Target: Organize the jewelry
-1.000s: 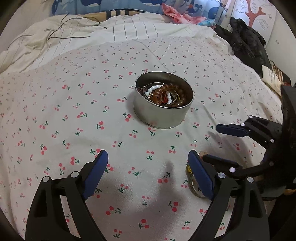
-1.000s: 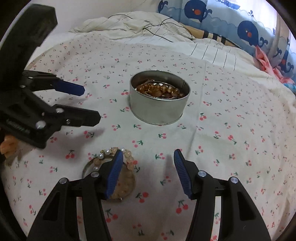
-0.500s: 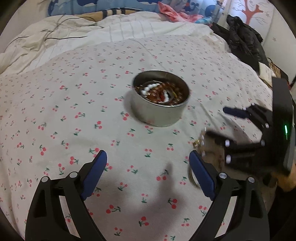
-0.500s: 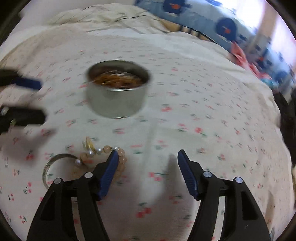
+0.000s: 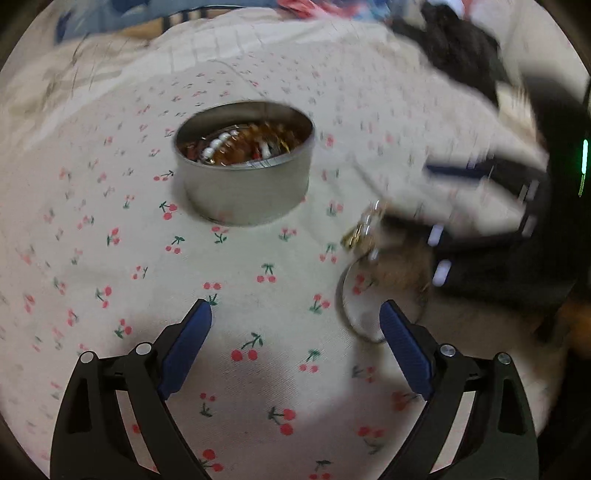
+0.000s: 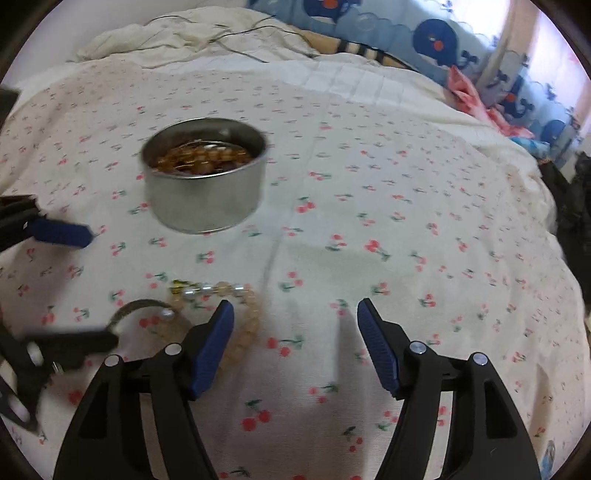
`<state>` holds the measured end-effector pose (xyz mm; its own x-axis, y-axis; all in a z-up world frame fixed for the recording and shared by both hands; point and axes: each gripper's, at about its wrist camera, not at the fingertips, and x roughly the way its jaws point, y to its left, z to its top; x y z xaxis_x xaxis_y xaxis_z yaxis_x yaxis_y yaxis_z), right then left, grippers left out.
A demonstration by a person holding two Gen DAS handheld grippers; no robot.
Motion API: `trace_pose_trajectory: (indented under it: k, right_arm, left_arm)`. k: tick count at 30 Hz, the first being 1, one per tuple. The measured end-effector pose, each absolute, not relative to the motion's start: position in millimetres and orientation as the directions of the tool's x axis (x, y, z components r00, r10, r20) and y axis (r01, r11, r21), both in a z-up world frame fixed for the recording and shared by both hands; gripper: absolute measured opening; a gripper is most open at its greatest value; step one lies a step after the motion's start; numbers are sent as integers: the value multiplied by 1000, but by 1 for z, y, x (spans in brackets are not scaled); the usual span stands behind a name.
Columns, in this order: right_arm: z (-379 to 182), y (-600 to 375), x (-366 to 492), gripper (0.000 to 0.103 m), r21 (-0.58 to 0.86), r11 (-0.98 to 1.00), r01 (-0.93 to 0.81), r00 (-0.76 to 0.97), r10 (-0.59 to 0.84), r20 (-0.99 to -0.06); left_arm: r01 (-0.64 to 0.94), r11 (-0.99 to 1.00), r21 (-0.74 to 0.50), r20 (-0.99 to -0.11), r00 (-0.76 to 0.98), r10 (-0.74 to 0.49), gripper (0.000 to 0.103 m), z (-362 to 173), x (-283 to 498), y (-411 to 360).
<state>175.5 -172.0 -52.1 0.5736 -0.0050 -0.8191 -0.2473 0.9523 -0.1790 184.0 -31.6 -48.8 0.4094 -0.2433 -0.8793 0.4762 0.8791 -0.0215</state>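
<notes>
A round metal tin point(image 5: 243, 184) point(image 6: 205, 195) holding several beaded bracelets stands on the cherry-print sheet point(image 5: 110, 240). A pale beaded bracelet point(image 6: 242, 310) and a thin metal bangle point(image 5: 347, 306) point(image 6: 138, 306) lie on the sheet in front of it. My left gripper point(image 5: 295, 317) is open and empty, its right fingertip beside the bangle. My right gripper point(image 6: 295, 314) has its jaws opening with nothing between them; the bracelet lies just outside its left finger. Each gripper shows blurred in the other's view, the right gripper point(image 5: 461, 206) over the bracelet and the left gripper point(image 6: 99, 288) near the bangle.
A crumpled white duvet point(image 6: 184, 40) with a thin black cable lies at the back. Blue whale-print bedding point(image 6: 424, 33) and a pink cloth point(image 6: 465, 88) are at the back right. Dark clothing point(image 5: 461, 55) is heaped at the bed's right edge.
My left gripper has moved toward the bangle, which now lies by its right fingertip. My right gripper's jaws have spread wider, and the bracelet now sits outside its left finger.
</notes>
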Motion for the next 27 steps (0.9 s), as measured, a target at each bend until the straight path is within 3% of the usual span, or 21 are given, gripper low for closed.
trace_pose_trajectory:
  k: [6, 11, 15, 17, 19, 22, 27]
  right_arm:
    - [-46, -192, 180, 68, -152, 973, -174, 573, -26, -819]
    - [-40, -185, 176, 68, -43, 958, -285, 539, 123, -833]
    - [-46, -183, 175, 67, 25, 944, -328, 479, 189, -857]
    - [-47, -178, 175, 63, 66, 929, -365, 456, 240, -857]
    - [-44, -170, 170, 59, 123, 898, -422, 430, 318, -845]
    - [-40, -163, 165, 57, 174, 871, -460, 408, 381, -830]
    - [-46, -167, 171, 57, 128, 893, -431, 415, 322, -851]
  left_arm:
    - [358, 924, 135, -881, 471, -54, 88, -37, 193, -2]
    - [397, 917, 28, -888, 432, -159, 88, -32, 193, 11]
    - [485, 873, 54, -901, 400, -167, 88, -46, 182, -12]
    - [512, 858, 39, -901, 390, -191, 77, -46, 179, -18]
    - [529, 848, 38, -903, 382, -198, 56, -42, 178, -17]
    - [511, 860, -6, -910, 353, -216, 36, -38, 186, 1]
    - [500, 863, -65, -908, 330, -259, 33, -39, 190, 15]
